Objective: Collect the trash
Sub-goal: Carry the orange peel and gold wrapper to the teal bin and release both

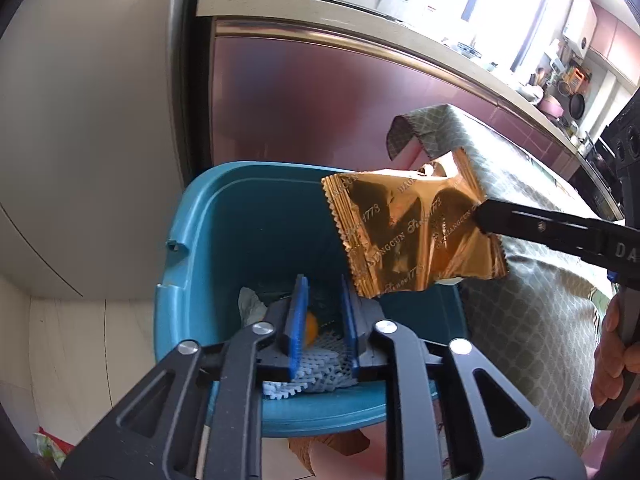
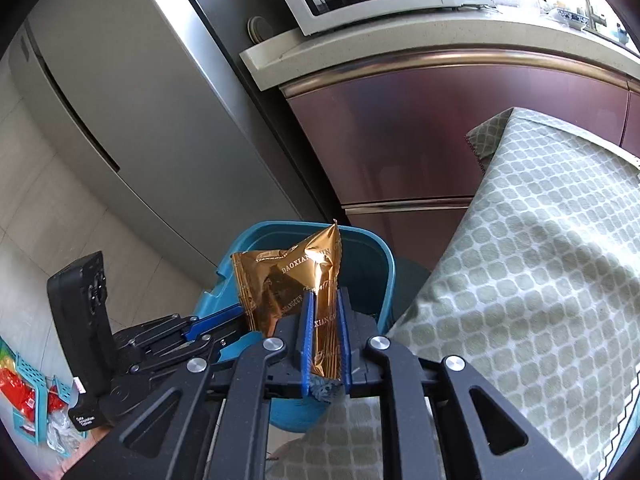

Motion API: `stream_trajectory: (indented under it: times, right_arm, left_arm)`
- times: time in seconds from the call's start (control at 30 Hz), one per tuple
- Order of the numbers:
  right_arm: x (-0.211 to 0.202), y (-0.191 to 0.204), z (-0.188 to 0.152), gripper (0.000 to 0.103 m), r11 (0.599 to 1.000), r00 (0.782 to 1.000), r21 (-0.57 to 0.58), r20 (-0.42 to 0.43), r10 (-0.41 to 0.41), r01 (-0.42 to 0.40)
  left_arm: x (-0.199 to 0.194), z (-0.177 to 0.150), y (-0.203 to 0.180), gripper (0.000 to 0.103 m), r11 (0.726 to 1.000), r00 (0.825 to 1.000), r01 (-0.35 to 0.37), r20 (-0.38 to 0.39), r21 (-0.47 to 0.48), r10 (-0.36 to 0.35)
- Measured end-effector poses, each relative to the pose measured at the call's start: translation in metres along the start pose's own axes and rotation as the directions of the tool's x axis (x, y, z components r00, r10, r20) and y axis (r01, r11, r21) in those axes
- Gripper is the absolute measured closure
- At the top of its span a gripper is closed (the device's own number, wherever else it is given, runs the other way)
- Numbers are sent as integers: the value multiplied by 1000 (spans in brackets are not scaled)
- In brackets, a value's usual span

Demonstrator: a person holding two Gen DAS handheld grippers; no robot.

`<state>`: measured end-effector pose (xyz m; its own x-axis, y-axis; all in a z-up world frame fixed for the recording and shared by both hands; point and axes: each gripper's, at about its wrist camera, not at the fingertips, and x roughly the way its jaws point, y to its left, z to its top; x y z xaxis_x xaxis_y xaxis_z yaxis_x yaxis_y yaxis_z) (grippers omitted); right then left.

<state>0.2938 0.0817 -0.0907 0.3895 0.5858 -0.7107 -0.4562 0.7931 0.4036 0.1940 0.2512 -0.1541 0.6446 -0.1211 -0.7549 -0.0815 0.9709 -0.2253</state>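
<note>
Glossy gold foil wrapper, smooth plastic bin

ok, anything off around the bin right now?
Mostly fine. The gold wrapper hangs between the right tongs above the teal bin, not yet dropped. Odd bit: packets and a teal basket are scattered on the floor, left of the bin.

Gold wrapper is showing "DAOXIANGCUN", "Since 1773" repeating across foil. Right gripper arm, at 3 o'clock, is showing "DA", cut off.
</note>
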Motion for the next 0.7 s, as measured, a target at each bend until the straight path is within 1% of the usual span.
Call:
stream_trajectory:
  times: [0.13,0.17,0.2,0.27,0.33,0.47,0.53,0.7]
  right_arm:
    - [13,-2,3,87,1000,1000,20,-23,-5,6]
    - [16,-2,3,83,1000,999,25,-31,-7,8]
    - [19,-3,3,78,1000,999,25,-35,-10,11]
    - [19,-2,2,77,1000,999,16,-31,-12,12]
    - [19,-2,2,72,1000,999,14,-30,-10,11]
    - [17,-3,-3,67,1000,999,-2,-29,-18,18]
    - [16,-2,-2,60,1000,999,-14,-28,-25,25]
    - [13,-1,-5,56,999,999,-29,-36,-28,26]
  left_arm:
    - [0,0,1,84,1000,1000,-8,9,-11,8]
    - [0,0,2,84,1000,1000,-12,12,-9,13]
    - [-1,0,2,84,1000,1000,-16,14,-7,16]
    - [-2,0,1,84,1000,1000,-13,18,-7,14]
    - [-4,1,1,83,1000,1000,-18,25,-9,18]
    - [-7,2,-1,82,1000,999,-21,42,-9,21]
    - [-12,1,0,82,1000,998,-29,52,-7,29]
    - [-16,5,-2,82,999,997,-30,68,-14,31]
